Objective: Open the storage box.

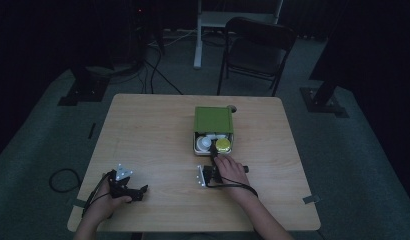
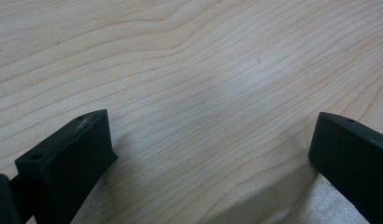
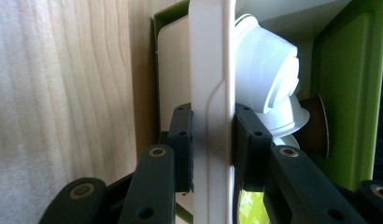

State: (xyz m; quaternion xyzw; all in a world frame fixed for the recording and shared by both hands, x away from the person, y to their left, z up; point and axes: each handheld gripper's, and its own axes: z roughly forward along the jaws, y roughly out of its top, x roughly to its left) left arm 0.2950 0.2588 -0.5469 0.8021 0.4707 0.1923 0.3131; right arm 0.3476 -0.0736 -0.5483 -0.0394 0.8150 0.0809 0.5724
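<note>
At the bottom left of the high view, the left gripper [image 1: 127, 186] rests on the table [image 1: 153, 140] in the person's left hand, well apart from the work. In the left gripper view its jaws stand wide, with nothing but bare wood grain between them.

A little higher, just right of centre in the high view, the right gripper [image 1: 211, 165] reaches toward the near edge of the green box [image 1: 213, 120]. In the right gripper view its jaws are clamped on the white front wall of the drawer [image 3: 212, 93], one pad on each face of that thin panel.

The drawer already stands partly out of the box toward the person, and inside it lie white plastic cups [image 3: 269, 84], a small brown capsule [image 3: 315, 130] and, in the high view, something round and yellow [image 1: 223, 145].

I judge the grip as done. What is left is the slide itself; whether the drawer is to go further out or back in, I cannot tell.
</note>
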